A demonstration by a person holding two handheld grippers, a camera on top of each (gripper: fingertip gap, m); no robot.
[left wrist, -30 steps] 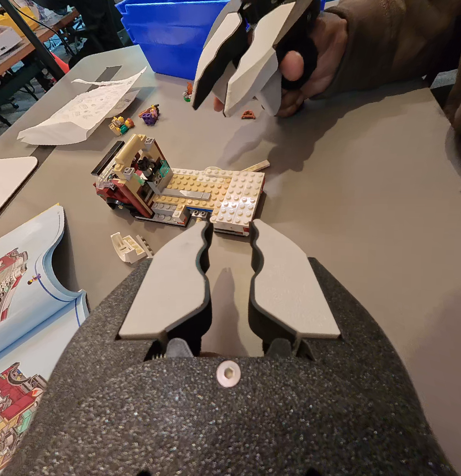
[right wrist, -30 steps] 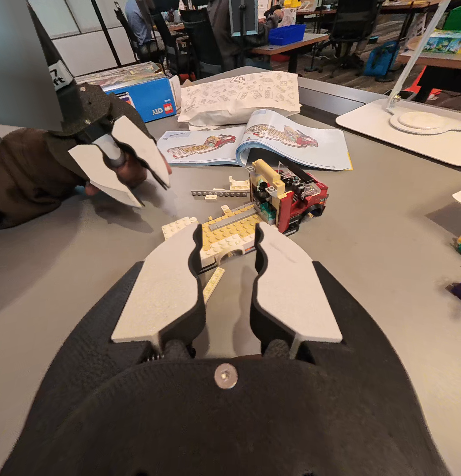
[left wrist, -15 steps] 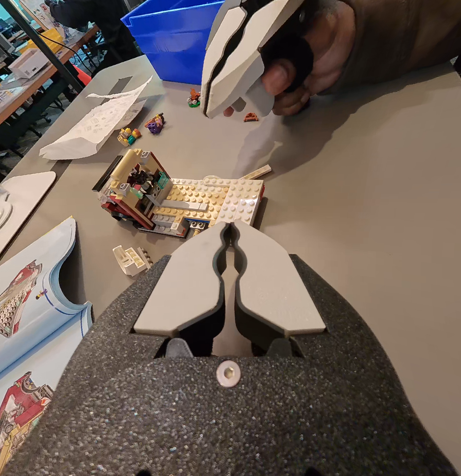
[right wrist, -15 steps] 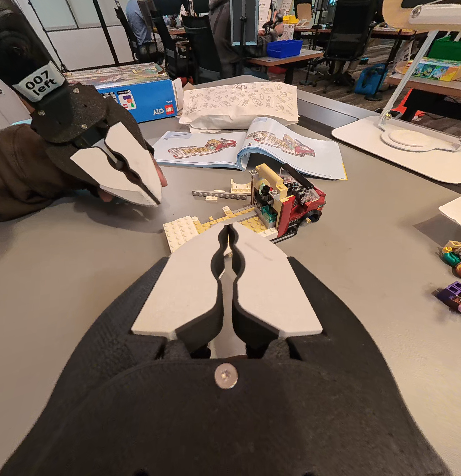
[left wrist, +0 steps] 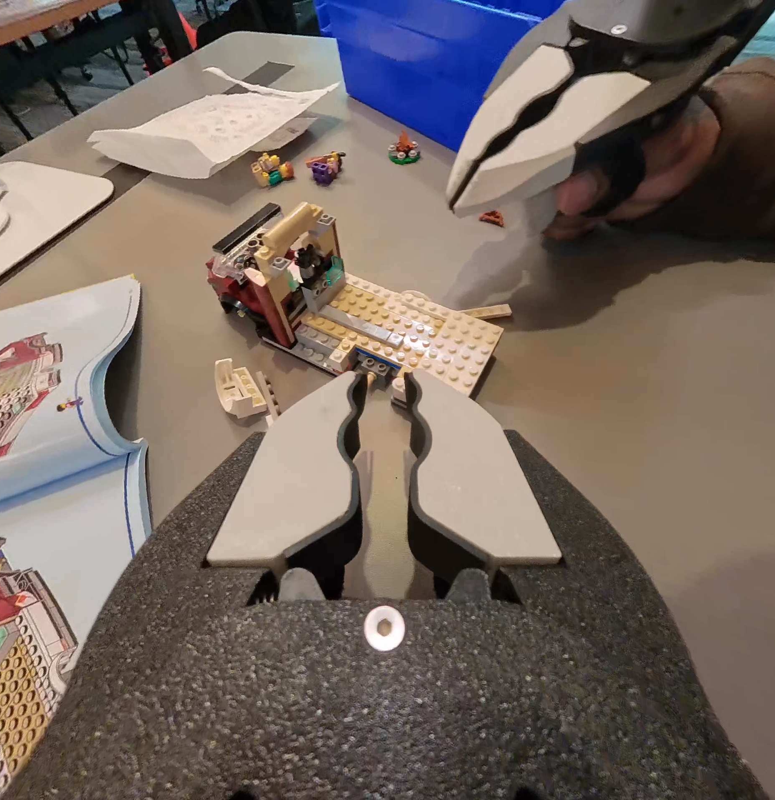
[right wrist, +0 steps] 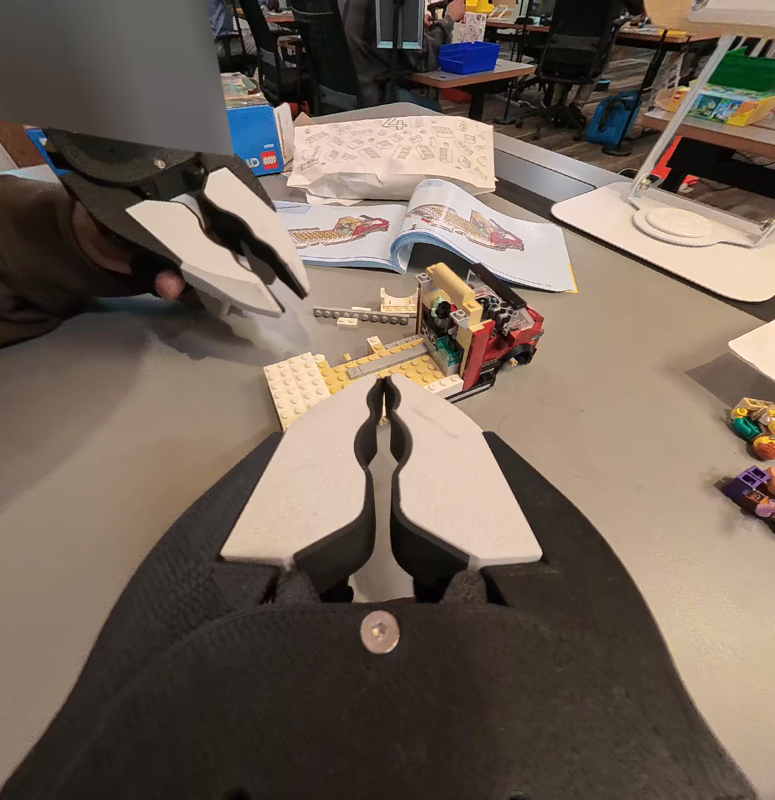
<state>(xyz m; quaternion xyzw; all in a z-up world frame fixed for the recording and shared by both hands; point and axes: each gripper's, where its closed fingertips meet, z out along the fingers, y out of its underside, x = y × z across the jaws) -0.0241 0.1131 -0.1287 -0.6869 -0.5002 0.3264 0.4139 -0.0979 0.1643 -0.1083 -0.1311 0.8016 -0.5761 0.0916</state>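
Note:
A partly built brick truck with a red cab and a tan studded bed stands on the grey table. My left gripper is open and empty. Its tips hover just short of the bed's near edge, by a small grey brick there. It also shows in the right wrist view, fingers a little apart, above the table left of the truck. My right gripper is shut with nothing between the pads, over the bed's near side. The left wrist view shows it raised beyond the truck, tips together.
An open instruction booklet lies left of the truck. A white paper bag, a blue bin and small figures lie beyond. A white curved piece and a grey long plate lie loose. A white lamp base stands to the right. Left tips to right tips: about 10 centimeters.
Both grippers were open a second ago and came shut on air. The left one has since opened again and moved closer to the truck bed. The right one stays shut.

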